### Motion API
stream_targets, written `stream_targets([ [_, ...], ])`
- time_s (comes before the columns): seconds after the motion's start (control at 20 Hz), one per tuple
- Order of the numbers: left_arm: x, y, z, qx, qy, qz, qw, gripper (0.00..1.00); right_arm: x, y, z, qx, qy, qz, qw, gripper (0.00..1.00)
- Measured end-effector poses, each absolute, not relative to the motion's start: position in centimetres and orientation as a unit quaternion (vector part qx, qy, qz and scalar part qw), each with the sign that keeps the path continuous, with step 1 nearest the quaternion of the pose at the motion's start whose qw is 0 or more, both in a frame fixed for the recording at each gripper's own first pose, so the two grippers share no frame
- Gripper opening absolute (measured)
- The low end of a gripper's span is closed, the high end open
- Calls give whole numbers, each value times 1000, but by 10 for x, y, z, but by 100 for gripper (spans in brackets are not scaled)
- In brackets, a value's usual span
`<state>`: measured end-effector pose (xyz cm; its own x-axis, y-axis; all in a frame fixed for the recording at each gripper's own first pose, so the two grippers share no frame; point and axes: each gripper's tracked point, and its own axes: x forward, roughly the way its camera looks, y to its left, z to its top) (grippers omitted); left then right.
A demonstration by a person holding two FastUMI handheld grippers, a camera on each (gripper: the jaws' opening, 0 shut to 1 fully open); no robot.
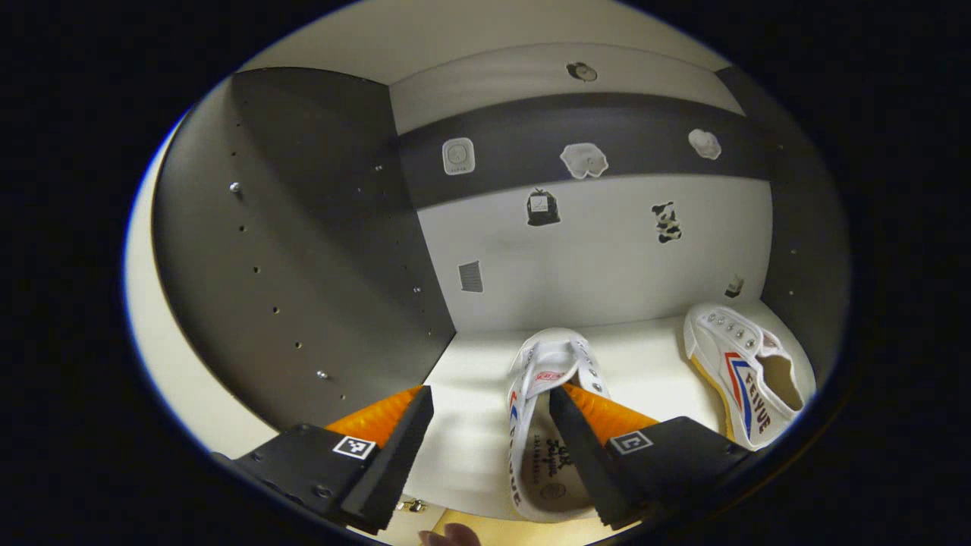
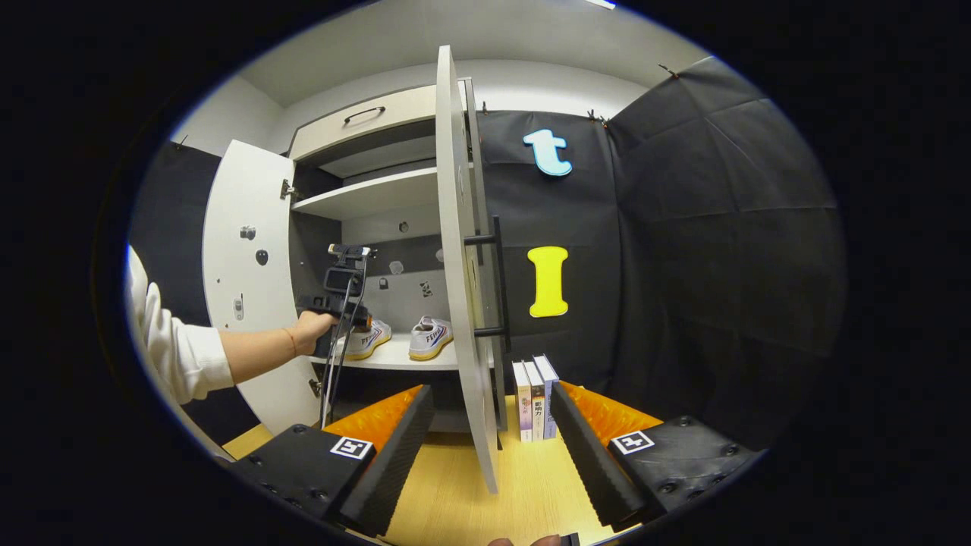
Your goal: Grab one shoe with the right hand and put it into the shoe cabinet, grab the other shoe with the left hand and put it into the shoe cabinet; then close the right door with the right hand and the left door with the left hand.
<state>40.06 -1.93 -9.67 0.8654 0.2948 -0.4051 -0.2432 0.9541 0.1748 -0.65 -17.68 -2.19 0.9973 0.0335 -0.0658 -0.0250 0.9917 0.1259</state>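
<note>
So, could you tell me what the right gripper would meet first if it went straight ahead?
Most likely the open right door: its edge stands between the right gripper fingers. Depth is hard to judge; the upright books sit just beside that line.

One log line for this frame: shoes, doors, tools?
shoes: both on cabinet shelf, left shoe, right shoe | doors: left door open, right door open | left tool: open at left shoe | right tool: open, empty
</note>
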Motion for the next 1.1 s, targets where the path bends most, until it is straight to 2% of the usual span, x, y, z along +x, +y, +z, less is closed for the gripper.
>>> stream_targets([
  [0.25, 349, -36, -66, 55, 171, 105, 978, 96, -14, -167, -8, 59, 21, 13, 998, 98],
  [0.6, 246, -66, -3, 43, 80, 43, 995, 96, -12, -173, 16, 51, 9, 0, 999, 98],
  [1.1, 111, -51, 27, 14, 47, 22, 999, 97, 11, -199, 34, 53, 9, -22, 998, 98],
])
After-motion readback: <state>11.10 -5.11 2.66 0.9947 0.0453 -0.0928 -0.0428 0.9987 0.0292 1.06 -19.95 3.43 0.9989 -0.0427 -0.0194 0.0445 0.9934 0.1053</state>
